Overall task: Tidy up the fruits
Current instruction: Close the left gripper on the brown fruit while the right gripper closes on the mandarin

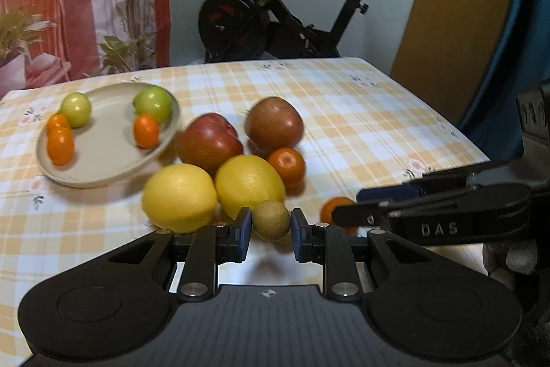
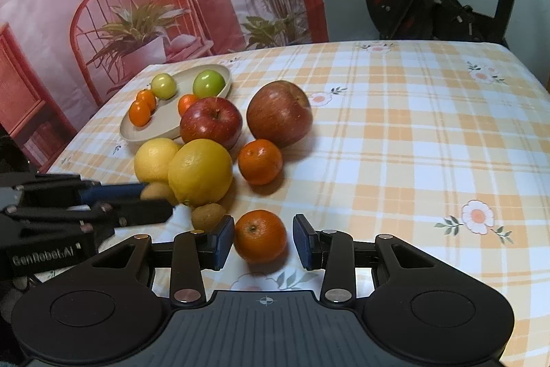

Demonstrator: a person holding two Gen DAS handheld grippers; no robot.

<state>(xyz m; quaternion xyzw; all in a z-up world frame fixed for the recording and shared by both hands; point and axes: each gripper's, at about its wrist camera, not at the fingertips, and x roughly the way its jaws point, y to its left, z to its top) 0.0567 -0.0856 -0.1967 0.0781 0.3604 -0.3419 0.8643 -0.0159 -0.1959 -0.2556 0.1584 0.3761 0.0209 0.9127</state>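
1. The left gripper (image 1: 271, 226) was clamped on a small brown kiwi (image 1: 271, 219), evidently to carry it to the beige plate (image 1: 103, 157), where small fruit lay
2. The right gripper (image 2: 263, 238) gripped a tangerine (image 2: 260, 235), seemingly plate-bound too

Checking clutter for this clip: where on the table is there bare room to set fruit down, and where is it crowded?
Free: the checked cloth right of the apples, out to the far and right table edges, and the middle of the plate. Crowded: the cluster of apples, lemons, orange and kiwis beside the plate.
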